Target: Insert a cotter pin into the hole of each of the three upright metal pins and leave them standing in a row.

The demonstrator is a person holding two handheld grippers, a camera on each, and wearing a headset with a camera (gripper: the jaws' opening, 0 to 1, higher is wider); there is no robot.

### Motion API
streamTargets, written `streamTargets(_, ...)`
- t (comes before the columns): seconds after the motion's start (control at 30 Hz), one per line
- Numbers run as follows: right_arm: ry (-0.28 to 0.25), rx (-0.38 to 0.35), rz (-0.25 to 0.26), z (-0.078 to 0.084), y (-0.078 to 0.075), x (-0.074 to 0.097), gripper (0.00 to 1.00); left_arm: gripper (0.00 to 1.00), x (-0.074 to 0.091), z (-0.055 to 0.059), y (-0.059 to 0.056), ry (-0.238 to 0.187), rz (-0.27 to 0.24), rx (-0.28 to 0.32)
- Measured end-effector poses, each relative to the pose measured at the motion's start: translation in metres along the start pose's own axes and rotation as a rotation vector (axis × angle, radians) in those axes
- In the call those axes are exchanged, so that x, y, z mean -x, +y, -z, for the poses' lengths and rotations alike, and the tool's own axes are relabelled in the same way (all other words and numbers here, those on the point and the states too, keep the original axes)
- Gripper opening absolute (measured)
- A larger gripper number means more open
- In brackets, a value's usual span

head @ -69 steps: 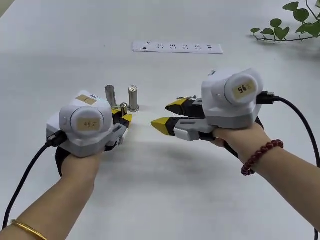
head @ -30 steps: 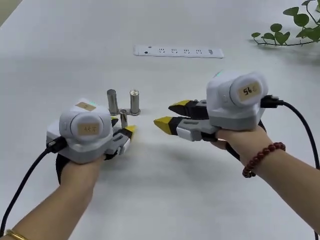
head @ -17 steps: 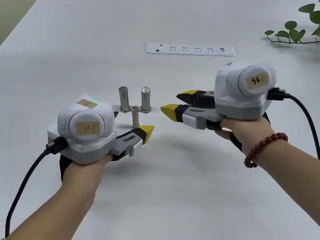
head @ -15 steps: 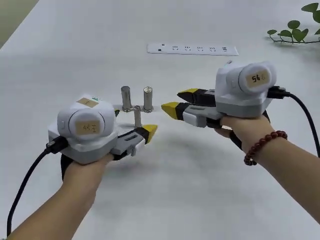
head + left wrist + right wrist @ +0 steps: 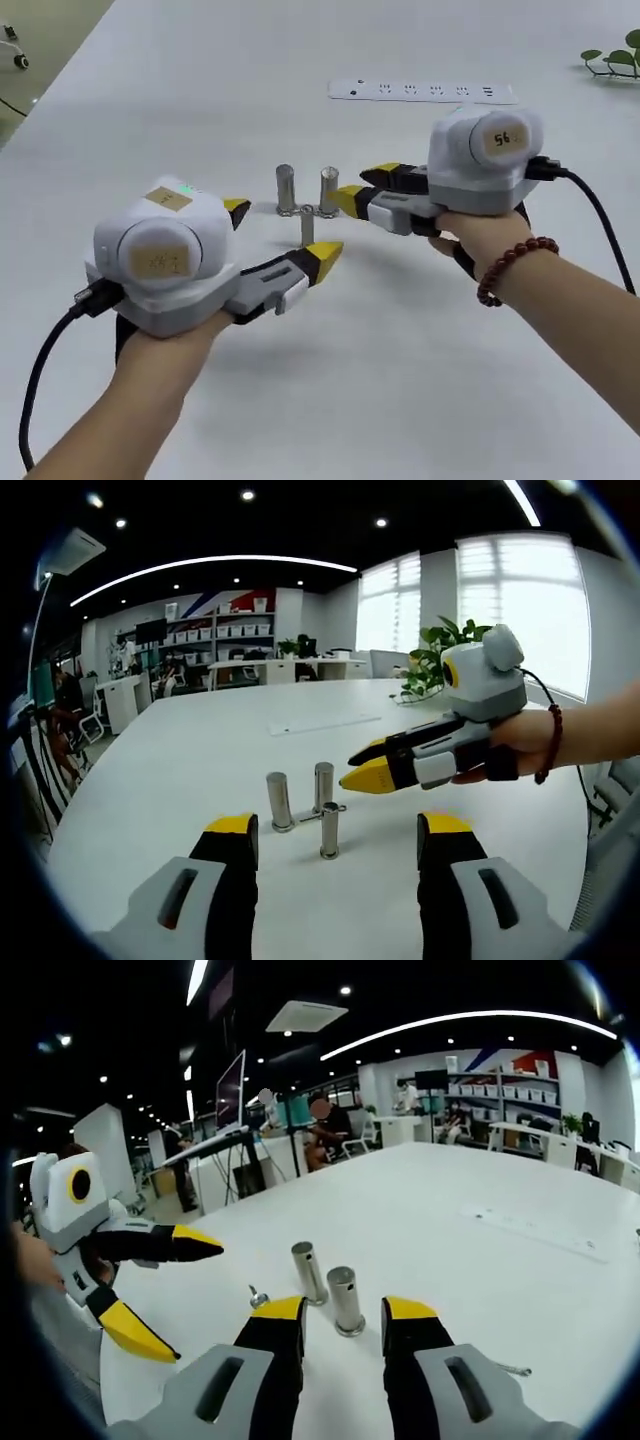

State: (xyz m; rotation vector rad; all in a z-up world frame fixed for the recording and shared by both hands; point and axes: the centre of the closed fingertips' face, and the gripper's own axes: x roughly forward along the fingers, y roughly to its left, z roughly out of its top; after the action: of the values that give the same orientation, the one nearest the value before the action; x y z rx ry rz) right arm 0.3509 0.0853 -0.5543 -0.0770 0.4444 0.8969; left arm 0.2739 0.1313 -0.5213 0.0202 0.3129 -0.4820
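Tan sticker (image 5: pixel 503 140) on round rear cap of right gripper (image 5: pixel 362 185), well behind its jaws: handwritten "56". Faint mark after digits, not legible.

Pale sticker (image 5: pixel 157 262) on round rear cap of left gripper (image 5: pixel 282 232), behind its jaws: faint handwriting, too washed out to read.

Top sticker (image 5: pixel 170 199), small, on upper face of left gripper body, behind jaws: marks unreadable.

Left and right gripper views: no legible text.
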Motion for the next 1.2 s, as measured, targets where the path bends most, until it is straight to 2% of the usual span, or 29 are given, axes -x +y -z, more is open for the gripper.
streamTargets(0.13, 0.000, -0.011, -0.001, 0.000, 0.000, -0.009, 0.24, 0.65, 0.000, -0.006, -0.002, -0.019, 0.010, 0.006)
streamTargets(0.3, -0.002, -0.001, 0.005, -0.001, 0.000, -0.011, 0.21, 0.66, 0.001, -0.002, -0.005, 0.001, 0.022, -0.003)
streamTargets(0.5, 0.004, -0.026, -0.005, 0.002, 0.002, -0.019, 0.20, 0.70, 0.003, 0.005, -0.008, 0.041, 0.034, -0.066)
streamTargets(0.7, 0.011, -0.036, -0.015, 0.007, 0.004, -0.024, 0.16, 0.74, 0.005, 0.007, -0.009, 0.049, 0.043, -0.064)
streamTargets(1.0, 0.023, -0.042, -0.020, 0.010, 0.006, -0.027, 0.10, 0.84, 0.012, 0.004, -0.008, 0.050, 0.066, -0.022)
streamTargets(1.2, 0.026, -0.025, -0.025, 0.009, 0.007, -0.026, 0.10, 0.91, 0.017, 0.007, -0.008, 0.069, 0.071, -0.035)
